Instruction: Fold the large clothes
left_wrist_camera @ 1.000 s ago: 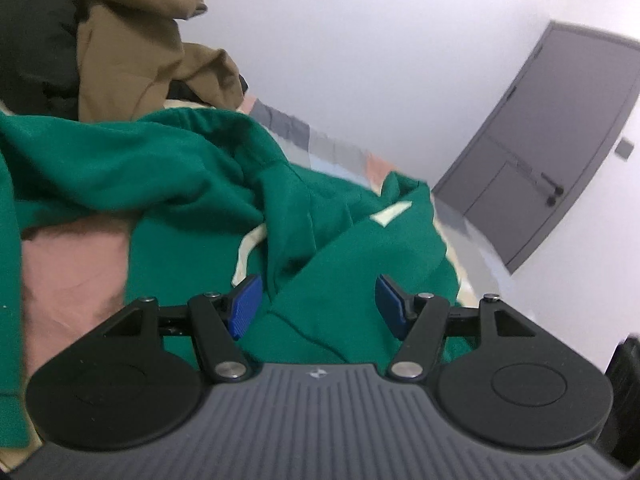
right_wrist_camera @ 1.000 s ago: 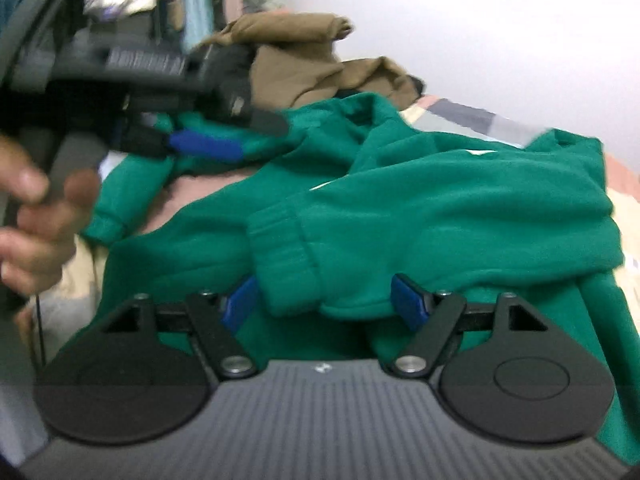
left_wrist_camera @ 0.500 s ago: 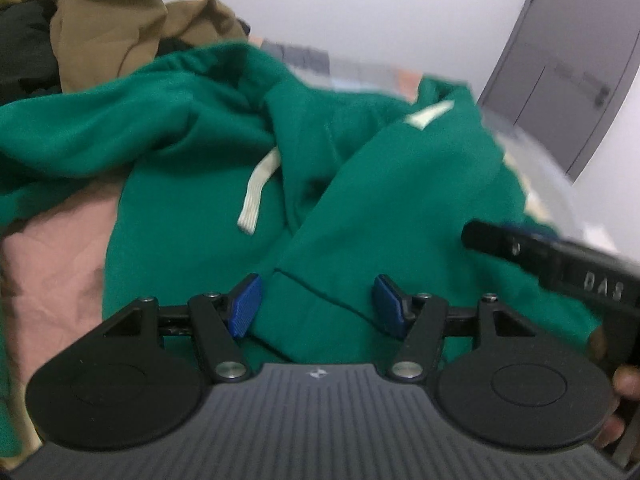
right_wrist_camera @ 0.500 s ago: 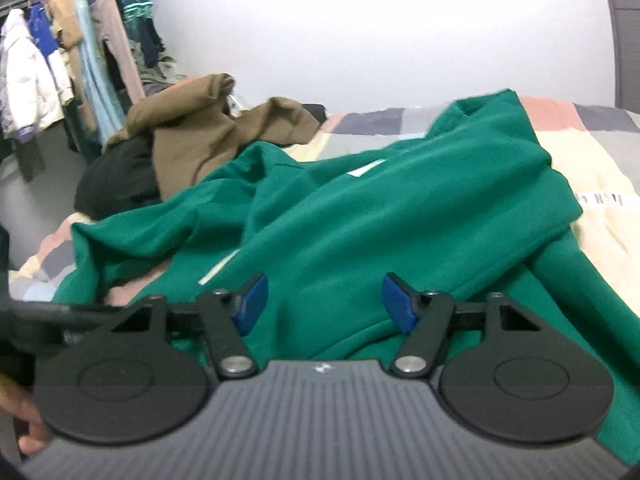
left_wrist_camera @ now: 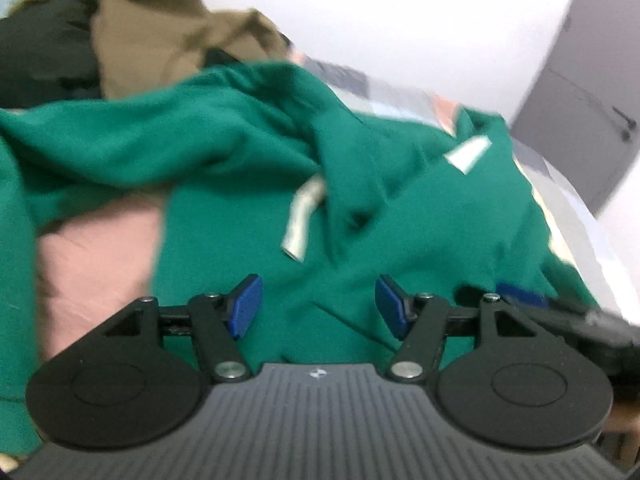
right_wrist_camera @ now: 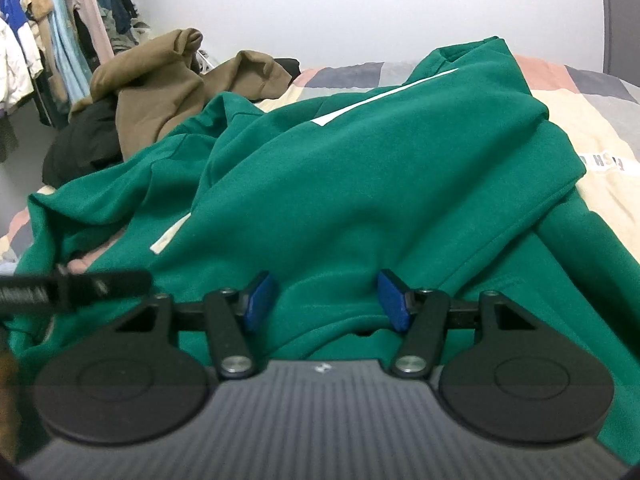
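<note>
A large green hoodie [left_wrist_camera: 256, 152] lies rumpled on the bed, with a pale drawstring [left_wrist_camera: 302, 216] and a white label [left_wrist_camera: 468, 154]. It fills the right wrist view [right_wrist_camera: 360, 184] too. My left gripper [left_wrist_camera: 318, 304] is open just above the hoodie's near part, nothing between its blue pads. My right gripper [right_wrist_camera: 326, 294] is open over a green fold near the hem. The right gripper's tip shows at the right of the left wrist view [left_wrist_camera: 520, 294], and the left gripper shows at the left of the right wrist view [right_wrist_camera: 76, 282].
A brown garment [right_wrist_camera: 160, 84] and a black one [right_wrist_camera: 84, 148] are piled at the bed's far left. The bed has a patchwork cover [right_wrist_camera: 592, 128] with a pink patch [left_wrist_camera: 96, 264]. Clothes hang on a rack [right_wrist_camera: 48, 32]. A grey door [left_wrist_camera: 580, 120] is at right.
The left gripper has drawn back and tilted, showing more of the bed. The right gripper has swung right and lower over the hoodie. Both stay open.
</note>
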Motion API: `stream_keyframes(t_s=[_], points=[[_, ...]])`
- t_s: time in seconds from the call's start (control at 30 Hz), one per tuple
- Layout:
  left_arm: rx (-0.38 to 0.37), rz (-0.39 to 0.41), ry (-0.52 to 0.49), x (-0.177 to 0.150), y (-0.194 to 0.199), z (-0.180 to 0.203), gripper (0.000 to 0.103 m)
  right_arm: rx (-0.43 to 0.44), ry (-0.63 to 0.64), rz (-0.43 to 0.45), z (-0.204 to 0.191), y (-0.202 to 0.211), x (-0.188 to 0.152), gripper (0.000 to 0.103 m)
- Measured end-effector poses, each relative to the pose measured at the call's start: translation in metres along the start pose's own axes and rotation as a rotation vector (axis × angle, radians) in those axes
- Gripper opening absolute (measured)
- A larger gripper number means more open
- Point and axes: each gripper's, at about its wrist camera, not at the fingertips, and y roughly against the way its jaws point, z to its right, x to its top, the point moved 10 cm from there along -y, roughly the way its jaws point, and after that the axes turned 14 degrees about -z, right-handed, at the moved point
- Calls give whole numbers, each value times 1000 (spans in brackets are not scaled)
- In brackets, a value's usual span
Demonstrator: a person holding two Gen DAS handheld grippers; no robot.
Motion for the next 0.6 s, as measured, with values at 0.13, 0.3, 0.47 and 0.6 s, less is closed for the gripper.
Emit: stream_keyframes(t_s=[0.13, 0.3, 0.47, 0.6], points=[[157, 95, 38, 16, 19, -30, 68, -8, 2, 7, 0, 3, -1, 60], [357, 172, 31, 33, 30, -59, 72, -18, 2, 21, 0, 6, -1, 60], [486, 181, 86, 38, 32, -92, 77, -19, -3, 30, 1, 12, -2, 59], [625, 233, 126, 42, 43, -120, 78, -21, -11, 36, 2, 14, -1, 61]])
